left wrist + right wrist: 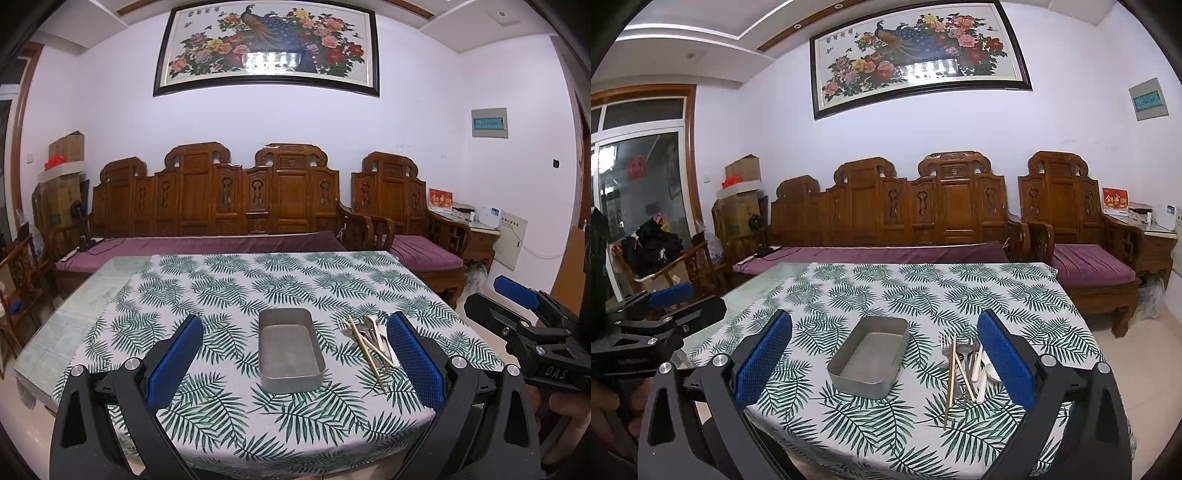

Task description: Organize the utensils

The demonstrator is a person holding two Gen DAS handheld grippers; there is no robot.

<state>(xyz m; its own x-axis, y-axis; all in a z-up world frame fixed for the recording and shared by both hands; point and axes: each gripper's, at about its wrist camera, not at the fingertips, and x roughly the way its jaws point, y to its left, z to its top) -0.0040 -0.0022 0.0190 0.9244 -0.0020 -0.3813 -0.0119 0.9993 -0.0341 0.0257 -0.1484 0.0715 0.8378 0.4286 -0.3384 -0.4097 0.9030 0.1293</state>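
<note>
An empty grey metal tray [269, 376] [846, 380] lies on the leaf-print tablecloth [229, 288] [979, 291]. Just right of it is a loose pile of utensils [369, 338] [964, 365]: wooden chopsticks, a metal fork, metal spoons and white plastic pieces. My left gripper [295, 332] is open, held above the table's near edge with the tray between its blue pads. My right gripper [884, 332] is open too, framing the tray and the pile. Each gripper shows at the side of the other's view, the right one [517, 302] and the left one [670, 297].
Behind the table stands a carved wooden sofa [221, 206] with purple cushions and a matching armchair [1071, 221]. Bare glass tabletop [77, 314] shows left of the cloth. Cardboard boxes [64, 177] are stacked at the far left. A hand [605, 410] holds the left gripper.
</note>
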